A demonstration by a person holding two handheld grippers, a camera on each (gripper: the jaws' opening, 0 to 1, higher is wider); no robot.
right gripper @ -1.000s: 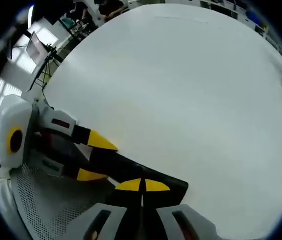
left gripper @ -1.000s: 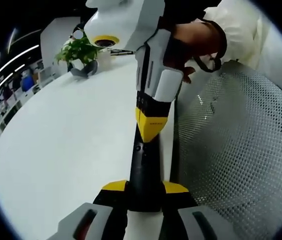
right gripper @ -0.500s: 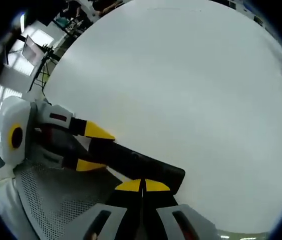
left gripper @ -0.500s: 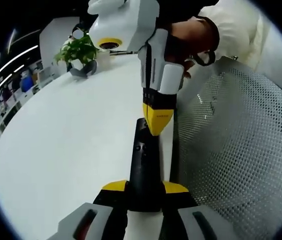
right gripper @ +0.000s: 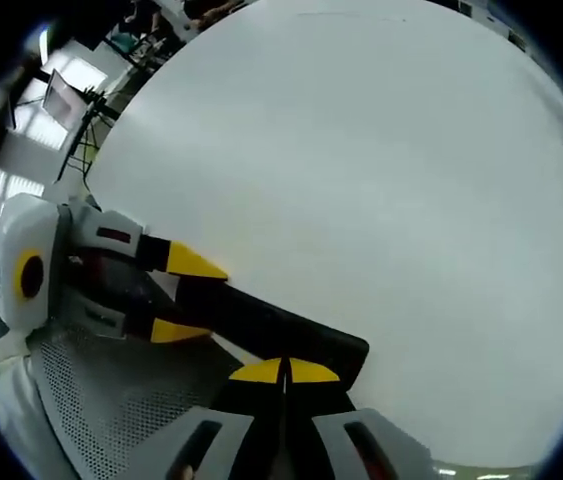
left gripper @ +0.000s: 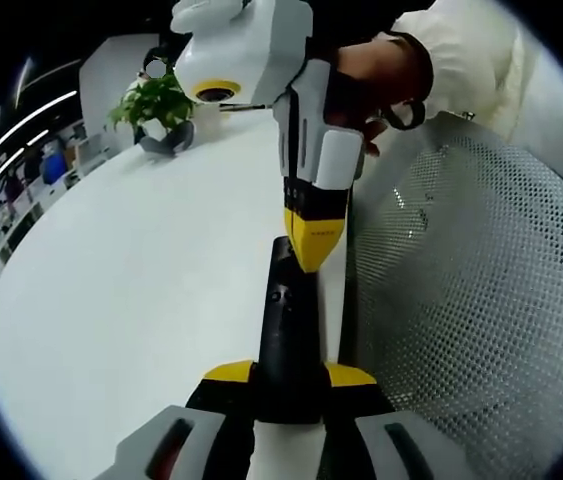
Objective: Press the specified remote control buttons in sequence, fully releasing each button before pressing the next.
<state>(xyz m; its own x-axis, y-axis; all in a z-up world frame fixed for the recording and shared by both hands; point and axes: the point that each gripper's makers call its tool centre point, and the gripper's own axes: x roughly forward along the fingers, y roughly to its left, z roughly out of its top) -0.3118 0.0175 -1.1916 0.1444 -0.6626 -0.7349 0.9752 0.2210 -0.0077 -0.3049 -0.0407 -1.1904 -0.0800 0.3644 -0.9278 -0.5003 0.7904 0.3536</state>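
- The remote (left gripper: 287,330), a slim black bar, lies at the desk (left gripper: 131,290) edge, its near end clamped between the left claw's (left gripper: 288,373) yellow-tipped jaws; its far end points toward 12 o'clock.
- The right claw (left gripper: 313,245) comes down from 12 o'clock, jaws pressed together, its tip at the remote's far end; whether it touches cannot be told.
- In the right gripper view, the right claw (right gripper: 283,371) sits closed at 6 o'clock over the remote (right gripper: 276,328), and the left claw (right gripper: 186,297) grips it from 9 o'clock.
- A perforated white chair (left gripper: 471,300) stands just beside the desk at 3 o'clock.
- A potted plant (left gripper: 161,105) sits far off at 11 o'clock.
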